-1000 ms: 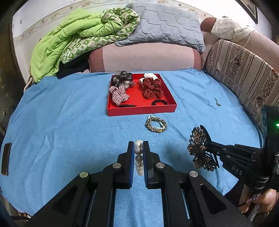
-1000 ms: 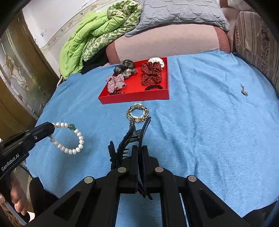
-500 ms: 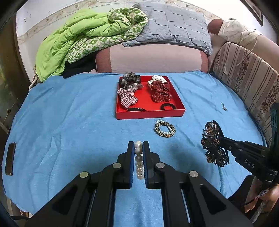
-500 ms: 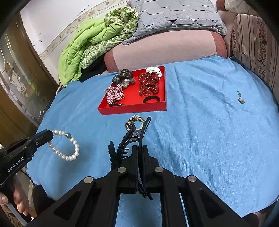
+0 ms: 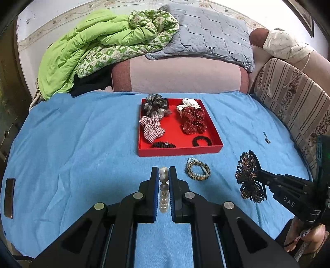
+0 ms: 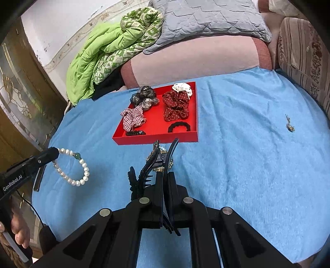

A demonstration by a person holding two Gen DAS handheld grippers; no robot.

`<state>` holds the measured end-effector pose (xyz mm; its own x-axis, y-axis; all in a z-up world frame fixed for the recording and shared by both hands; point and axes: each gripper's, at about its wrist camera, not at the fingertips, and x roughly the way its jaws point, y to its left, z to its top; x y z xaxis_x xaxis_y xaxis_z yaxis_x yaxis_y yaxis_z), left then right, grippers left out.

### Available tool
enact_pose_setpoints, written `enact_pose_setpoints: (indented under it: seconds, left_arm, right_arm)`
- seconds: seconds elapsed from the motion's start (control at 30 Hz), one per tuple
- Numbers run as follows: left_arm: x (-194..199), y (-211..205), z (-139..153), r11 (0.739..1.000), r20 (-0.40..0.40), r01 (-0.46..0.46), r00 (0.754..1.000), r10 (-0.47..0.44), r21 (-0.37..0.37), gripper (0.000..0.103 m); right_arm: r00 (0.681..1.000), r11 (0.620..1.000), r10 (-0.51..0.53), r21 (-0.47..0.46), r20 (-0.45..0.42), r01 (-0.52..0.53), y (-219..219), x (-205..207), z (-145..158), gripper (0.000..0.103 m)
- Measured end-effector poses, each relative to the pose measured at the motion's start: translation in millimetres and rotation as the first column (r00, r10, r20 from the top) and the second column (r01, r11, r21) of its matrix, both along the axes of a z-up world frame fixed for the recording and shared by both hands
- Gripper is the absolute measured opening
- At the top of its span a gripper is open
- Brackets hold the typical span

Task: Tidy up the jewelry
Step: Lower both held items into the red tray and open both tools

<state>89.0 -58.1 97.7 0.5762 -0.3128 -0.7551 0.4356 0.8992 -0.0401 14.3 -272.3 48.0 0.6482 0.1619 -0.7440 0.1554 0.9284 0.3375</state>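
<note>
from my left wrist camera i see the left gripper (image 5: 164,175) clenched on a pearl bracelet (image 5: 164,192), the beads stacked in a line between the two blue-lined jaws, held up over the blue cloth (image 5: 72,144). straight ahead sits the red tray (image 5: 179,149), and in it i count a dark sheer scrunchie (image 5: 155,104), a checked scrunchie (image 5: 151,128), a red dotted scrunchie (image 5: 192,120) with a white scrunchie (image 5: 189,103) behind it, and two black hair ties (image 5: 202,141) along the near wall. a beaded bracelet (image 5: 198,171) lies on the cloth just in front of the tray, between my jaws and the right gripper (image 5: 258,175), which comes in from the right side holding a brown butterfly hair claw (image 5: 248,177). a small loose trinket (image 5: 267,138) lies farther right on the cloth, well apart from the tray. from my right wrist camera the right gripper (image 6: 166,181) is closed tight on the hair claw (image 6: 156,162), gripping it by its black handle, teeth and body sticking out to the left and forward. the claw hides most of the beaded bracelet (image 6: 156,147), which shows just before the tray (image 6: 154,139). off to the left the left gripper (image 6: 52,153) holds the pearl bracelet (image 6: 72,168) as a hanging loop with one green bead, above the cloth. the small trinket (image 6: 289,124) lies to the right. green bedding (image 6: 107,53) and a grey pillow (image 6: 206,18) are piled beyond the cloth.
</note>
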Motion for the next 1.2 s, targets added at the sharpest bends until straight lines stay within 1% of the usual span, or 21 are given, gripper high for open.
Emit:
enact_pose_setpoints:
  seconds: [0.3, 0.57, 0.67, 0.83, 1.0, 1.2]
  left_arm:
    - [46, -12, -2, 1.000, -0.034, -0.003, 0.999, 0.002, -0.026, 0.009]
    - [90, -43, -13, 1.000, -0.048, 0.012, 0.999, -0.012, -0.016, 0.009]
    - [108, -53, -20, 0.999, -0.065, 0.018, 0.998, -0.020, -0.031, 0.009]
    - [132, -70, -28, 0.999, -0.078, 0.022, 0.997, -0.025, -0.040, 0.009]
    - [153, -83, -37, 0.998, -0.096, 0.015, 0.995, -0.020, -0.058, 0.009]
    - [172, -96, -58, 0.999, -0.131, 0.006, 0.991, -0.013, -0.054, 0.009]
  right_arm:
    - [1.000, 0.999, 0.013, -0.040, -0.003, -0.013, -3, 36, 4, 0.005]
    - [0.999, 0.999, 0.022, -0.047, -0.024, -0.023, -10, 81, -6, 0.005]
    - [0.999, 0.998, 0.021, -0.053, -0.024, -0.022, -13, 100, -8, 0.005]
    - [1.000, 0.998, 0.025, -0.052, -0.012, -0.025, -21, 140, -7, 0.005]
    - [1.000, 0.999, 0.021, -0.027, 0.009, -0.020, -33, 190, -4, 0.005]
    - [0.999, 0.999, 0.031, 0.036, 0.014, -0.031, -48, 249, -10, 0.005]
